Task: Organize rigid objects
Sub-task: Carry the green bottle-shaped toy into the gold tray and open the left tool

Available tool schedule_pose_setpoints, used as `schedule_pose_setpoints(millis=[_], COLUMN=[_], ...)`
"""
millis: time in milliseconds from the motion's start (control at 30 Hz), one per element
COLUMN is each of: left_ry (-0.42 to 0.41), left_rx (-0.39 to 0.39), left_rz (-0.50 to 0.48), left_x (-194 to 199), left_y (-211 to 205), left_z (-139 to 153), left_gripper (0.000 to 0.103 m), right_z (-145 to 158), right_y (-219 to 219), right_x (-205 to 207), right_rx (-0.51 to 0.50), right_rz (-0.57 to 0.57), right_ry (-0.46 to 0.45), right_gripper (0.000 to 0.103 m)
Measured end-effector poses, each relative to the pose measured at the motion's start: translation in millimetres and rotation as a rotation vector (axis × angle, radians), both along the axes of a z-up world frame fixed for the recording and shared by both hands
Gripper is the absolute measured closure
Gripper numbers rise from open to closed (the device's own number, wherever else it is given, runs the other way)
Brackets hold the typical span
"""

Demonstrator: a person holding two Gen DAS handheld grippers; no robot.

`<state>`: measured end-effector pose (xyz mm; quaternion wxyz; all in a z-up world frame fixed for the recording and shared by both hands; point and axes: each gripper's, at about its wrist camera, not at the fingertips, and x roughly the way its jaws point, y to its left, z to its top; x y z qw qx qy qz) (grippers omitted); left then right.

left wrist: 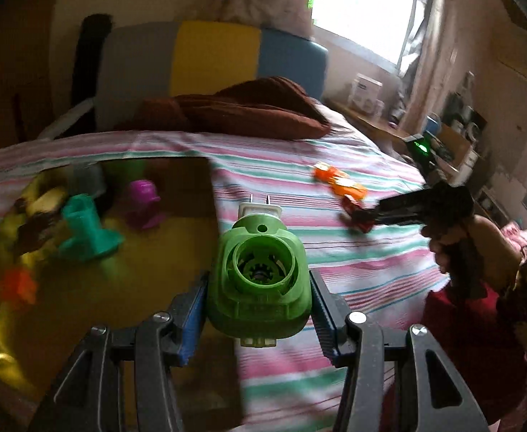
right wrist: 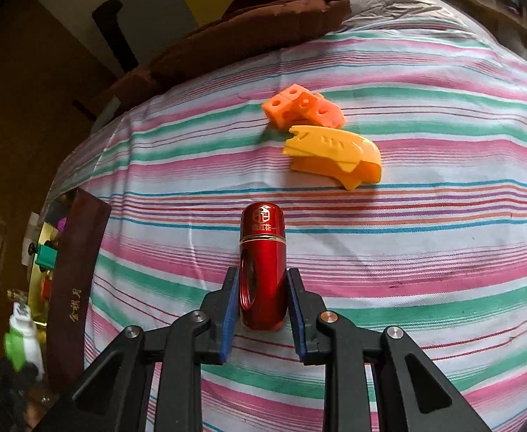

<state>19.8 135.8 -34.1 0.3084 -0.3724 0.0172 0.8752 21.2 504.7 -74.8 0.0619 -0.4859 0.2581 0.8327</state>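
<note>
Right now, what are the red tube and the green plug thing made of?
The red capsule tube looks like glossy metal: mirror-like glints, a fine ring seam and threaded rim. The green plug-in device looks like matte moulded plastic, with soft dull highlights and metal prongs on its white end.

Your left wrist camera sits just behind the left gripper [left wrist: 258, 309] and looks forward and down along its fingers, close over the near edge of the striped bed sheet [left wrist: 335, 187], facing the brown pillow [left wrist: 249, 108] and the window [left wrist: 364, 10]. Your right wrist camera looks along the right gripper [right wrist: 261, 302] more steeply down, nearer to the sheet, toward the same pillow. Both views share the sheet, the pillow and the orange block toy [right wrist: 303, 108]; the left view also catches your right hand [left wrist: 479, 244] at its right side.
</note>
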Motion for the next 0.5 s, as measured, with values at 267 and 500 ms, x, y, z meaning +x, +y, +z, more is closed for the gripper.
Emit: schedule_pose_setpoints(millis=[267, 500], left_ry=[-0.052, -0.113], left_rx=[-0.024, -0.085], left_rz=[0.163, 0.24], left_x=[-22.8, -41.9], left_y=[-63.8, -94.4], left_z=[-12.5, -33.6], left_gripper=[0.05, 0.05], right_z=[5.7, 7.7], right_y=[-9.2, -19.3], right_x=[-2.1, -3.4], right_rx=[0.019, -0.007], right_rz=[0.042, 0.085], right_ry=[0.047, 0.09], right_gripper=[0.077, 0.077])
